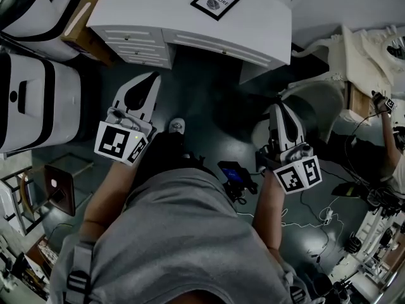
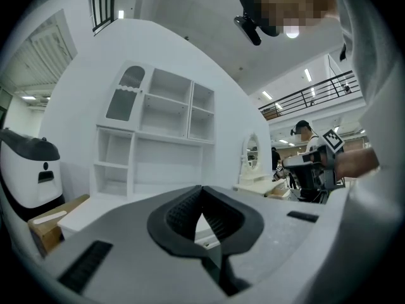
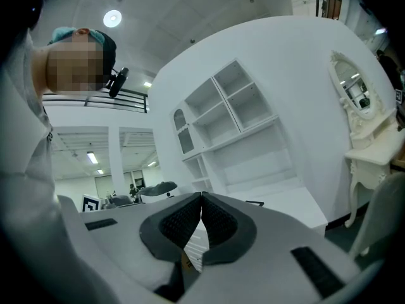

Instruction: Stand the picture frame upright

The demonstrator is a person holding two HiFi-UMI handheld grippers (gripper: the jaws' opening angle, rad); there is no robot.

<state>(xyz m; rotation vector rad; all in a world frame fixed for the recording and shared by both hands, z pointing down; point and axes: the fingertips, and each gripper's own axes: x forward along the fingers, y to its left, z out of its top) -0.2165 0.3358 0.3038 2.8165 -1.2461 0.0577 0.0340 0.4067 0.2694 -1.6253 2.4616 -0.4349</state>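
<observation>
The picture frame (image 1: pixel 216 0), black-edged with a white mat and a dark round print, lies flat on the white desk (image 1: pixel 266 24) at the top of the head view. Both grippers hang low in front of the person, well short of the desk. My left gripper (image 1: pixel 150 81) is shut with nothing in it, and its ribbed pads meet in the left gripper view (image 2: pixel 202 198). My right gripper (image 1: pixel 279 111) is likewise shut and empty (image 3: pixel 202 201). In the right gripper view a thin dark strip on the desk (image 3: pixel 255 202) may be the frame.
A white shelf unit (image 2: pixel 158 138) rises behind the desk. White machines (image 1: pixel 38 100) and a cardboard box (image 1: pixel 82 24) stand at the left. An ornate white vanity (image 1: pixel 367 49), a chair (image 1: pixel 316 100) and another person (image 1: pixel 395 144) are at the right. Cables (image 1: pixel 316 214) lie on the dark floor.
</observation>
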